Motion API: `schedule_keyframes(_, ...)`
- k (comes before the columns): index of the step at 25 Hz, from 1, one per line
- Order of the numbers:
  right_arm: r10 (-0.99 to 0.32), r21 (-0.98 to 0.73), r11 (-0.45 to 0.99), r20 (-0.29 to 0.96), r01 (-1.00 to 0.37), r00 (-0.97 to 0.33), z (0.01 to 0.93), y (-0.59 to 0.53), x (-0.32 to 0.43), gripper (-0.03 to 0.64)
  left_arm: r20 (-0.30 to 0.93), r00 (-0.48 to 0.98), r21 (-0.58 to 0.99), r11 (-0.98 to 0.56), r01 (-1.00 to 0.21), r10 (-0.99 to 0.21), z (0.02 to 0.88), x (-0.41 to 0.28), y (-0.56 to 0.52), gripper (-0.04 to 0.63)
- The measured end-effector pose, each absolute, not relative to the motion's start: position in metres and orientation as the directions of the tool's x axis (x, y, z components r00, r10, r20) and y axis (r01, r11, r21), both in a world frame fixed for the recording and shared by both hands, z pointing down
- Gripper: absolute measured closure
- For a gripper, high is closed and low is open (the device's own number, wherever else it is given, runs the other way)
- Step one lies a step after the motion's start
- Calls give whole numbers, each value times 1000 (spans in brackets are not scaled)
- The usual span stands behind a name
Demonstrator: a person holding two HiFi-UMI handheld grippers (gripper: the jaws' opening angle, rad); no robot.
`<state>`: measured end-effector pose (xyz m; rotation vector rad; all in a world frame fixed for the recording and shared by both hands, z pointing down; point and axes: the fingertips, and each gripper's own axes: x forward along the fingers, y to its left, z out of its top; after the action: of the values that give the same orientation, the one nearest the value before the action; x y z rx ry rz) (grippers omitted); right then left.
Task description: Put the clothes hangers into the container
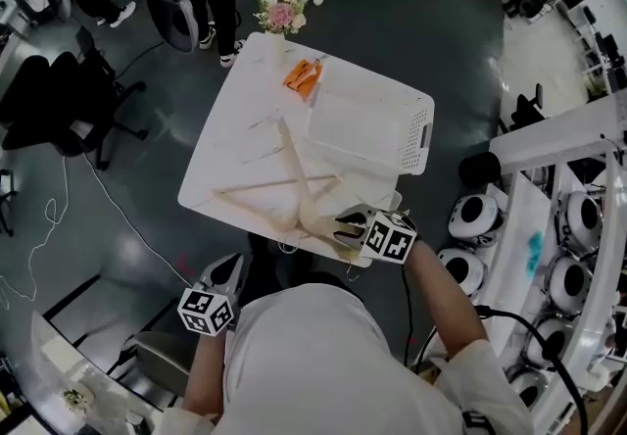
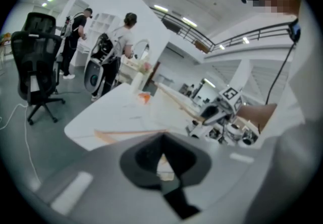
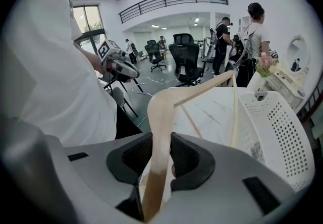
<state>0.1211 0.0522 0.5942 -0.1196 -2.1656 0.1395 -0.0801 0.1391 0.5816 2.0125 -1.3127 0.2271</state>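
Pinching a pale wooden hanger [image 3: 161, 112] at the bend of its shoulder with the right gripper [image 3: 160, 155], pads pressed on either face of the wood, right at the near edge of the white table [image 1: 235, 149]. Keeping the left gripper [image 1: 227, 272] low and off the table on the body's left, tips pressed together with nothing between. Looks like the pick-up step, hanger gripped but not yet carried. Next, probably: lift the hanger clear of the tabletop, swing it forward and to the right over the rim of the white perforated container [image 1: 421, 134], tip the long arms inside, then let go; worth watching that the far arm does not catch on the basket wall. Hard to say whether a second hanger lies crossed under the held one, since the pale bars overlap. Further along the marbled top, something small and orange [image 1: 304, 77], then a bunch of flowers [image 1: 281, 12] at the far corner. Beyond, dark grey floor, a black office chair [image 1: 59, 100] on the left, and people standing [image 2: 118, 41] at the far side.
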Motion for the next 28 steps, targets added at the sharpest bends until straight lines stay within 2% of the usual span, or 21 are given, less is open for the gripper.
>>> schedule_keyframes(7, 91, -171, 982, 798, -79, -596, 573, 11, 147, 515, 490, 492, 441, -283, -852, -719, 575, -79, 115, 592)
schedule_keyframes(13, 101, -259, 952, 767, -161, -634, 553, -35, 164, 515, 500, 510, 446, -297, -844, -700, 579, -79, 106, 592)
schedule_keyframes(22, 223, -462, 856, 734, -231, -642, 560, -96, 182, 515, 514, 513, 454, -289, -843, -687, 583, -86, 97, 592)
schedule_keyframes(28, 299, -627, 728, 654, -277, -695, 576, -131, 176, 515, 535, 515, 453, -286, -844, -670, 589, -91, 90, 592)
